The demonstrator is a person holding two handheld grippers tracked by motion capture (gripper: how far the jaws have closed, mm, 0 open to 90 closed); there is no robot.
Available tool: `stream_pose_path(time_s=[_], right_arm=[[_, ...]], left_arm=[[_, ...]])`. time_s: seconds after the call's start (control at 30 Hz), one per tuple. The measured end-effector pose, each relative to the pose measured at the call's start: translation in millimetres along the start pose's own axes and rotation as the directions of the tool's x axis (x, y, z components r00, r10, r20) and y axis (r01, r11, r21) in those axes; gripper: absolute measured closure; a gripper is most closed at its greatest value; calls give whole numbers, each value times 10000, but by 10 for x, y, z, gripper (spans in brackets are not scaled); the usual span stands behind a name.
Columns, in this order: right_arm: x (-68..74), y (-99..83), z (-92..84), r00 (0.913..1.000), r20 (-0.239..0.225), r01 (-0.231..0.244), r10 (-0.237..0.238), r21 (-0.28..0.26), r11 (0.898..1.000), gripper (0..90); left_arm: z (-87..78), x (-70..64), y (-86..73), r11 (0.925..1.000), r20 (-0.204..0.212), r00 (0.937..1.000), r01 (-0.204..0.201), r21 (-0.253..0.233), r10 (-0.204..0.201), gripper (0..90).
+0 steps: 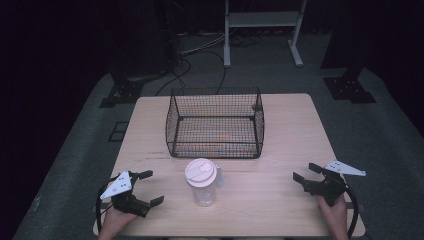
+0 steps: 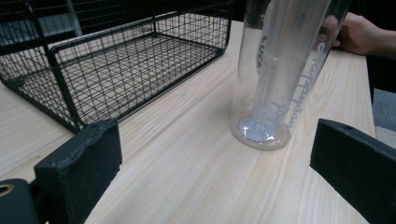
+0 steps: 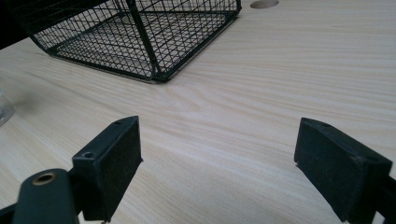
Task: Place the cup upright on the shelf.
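Observation:
A clear plastic bottle (image 1: 202, 184) with a pale pink lid stands upright near the table's front edge, just in front of a black wire basket (image 1: 215, 123). My left gripper (image 1: 151, 187) rests open at the front left, its jaws pointing toward the bottle (image 2: 275, 79), a short way off. My right gripper (image 1: 306, 172) is open at the front right, jaws facing left over bare wood. From the right gripper's camera the basket (image 3: 135, 32) is ahead to the left, and the bottle's edge (image 3: 3, 109) peeks in at far left.
The light wooden table (image 1: 280, 200) has bare room left and right of the basket. A small round hole (image 3: 264, 3) is in the tabletop past the basket. A white metal frame (image 1: 262, 22) and cables lie on the floor behind.

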State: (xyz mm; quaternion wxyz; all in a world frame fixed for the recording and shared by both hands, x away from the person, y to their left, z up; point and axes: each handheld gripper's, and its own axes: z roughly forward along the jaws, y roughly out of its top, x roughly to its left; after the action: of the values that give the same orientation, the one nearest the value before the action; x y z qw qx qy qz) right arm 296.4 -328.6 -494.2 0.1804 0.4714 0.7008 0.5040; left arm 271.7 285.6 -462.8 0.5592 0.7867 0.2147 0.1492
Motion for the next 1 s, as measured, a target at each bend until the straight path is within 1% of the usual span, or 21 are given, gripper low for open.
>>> stream_pose_path(time_s=[0.07, 0.13, 0.17, 0.2, 0.27, 0.3, 0.33, 0.43, 0.5, 0.6, 0.63, 0.7, 0.83, 0.9, 1.0], right_arm=[[0, 1, 1, 10000, 1, 5, -5, -5, 10000, 138], [1, 1, 1, 10000, 7, 9, -9, 1, 10000, 138], [0, 0, 2, 10000, 7, 20, -20, -4, 10000, 138], [1, 1, 2, 10000, 6, 10, -10, 6, 10000, 138], [1, 1, 2, 10000, 10, 14, -14, 5, 10000, 138], [-1, 0, 3, 10000, 10, 30, -30, -3, 10000, 138], [1, 1, 2, 10000, 9, 7, -7, 5, 10000, 138], [-2, 0, 3, 10000, 0, 17, -17, -6, 10000, 138], [0, 0, 3, 10000, 10, 28, -28, 0, 10000, 138], [0, 1, 5, 10000, 32, 5, -5, 9, 10000, 138], [-1, 1, 5, 10000, 32, 4, -4, 12, 10000, 138], [-3, 1, 5, 10000, 30, 17, -17, 1, 10000, 139], [1, 2, 5, 10000, 31, -2, 2, 20, 10000, 139], [0, 2, 4, 10000, 26, -5, 5, 23, 10000, 138], [1, 1, 5, 10000, 25, 6, -6, 22, 10000, 138]], left_arm=[[13, -7, 25, 10000, 122, 9999, -26, -45, 26, 12], [16, -12, 38, 10000, 144, 9999, -49, -31, 50, 12], [25, -26, 69, 10000, 259, 9996, -83, 13, 82, 11], [25, -26, 69, 10000, 259, 9996, -83, 13, 82, 12], [41, -49, 111, 9998, 371, 9991, -182, 31, 181, 11], [61, -68, 149, 9997, 543, 9983, -237, 68, 233, 12], [61, -68, 149, 9997, 543, 9983, -237, 68, 233, 12], [103, -103, 207, 9994, 756, 9966, -346, 90, 338, 12], [148, -126, 260, 9986, 896, 9949, -485, 223, 464, 12], [170, -145, 293, 9983, 942, 9941, -555, 196, 534, 11], [196, -162, 324, 9976, 1026, 9927, -663, 213, 638, 12], [211, -171, 339, 9975, 1059, 9923, -665, 253, 635, 12], [280, -195, 406, 9960, 1281, 9889, -808, 385, 752, 12], [298, -203, 427, 9959, 1349, 9880, -808, 406, 746, 12], [326, -215, 453, 9952, 1388, 9872, -854, 474, 781, 12]])
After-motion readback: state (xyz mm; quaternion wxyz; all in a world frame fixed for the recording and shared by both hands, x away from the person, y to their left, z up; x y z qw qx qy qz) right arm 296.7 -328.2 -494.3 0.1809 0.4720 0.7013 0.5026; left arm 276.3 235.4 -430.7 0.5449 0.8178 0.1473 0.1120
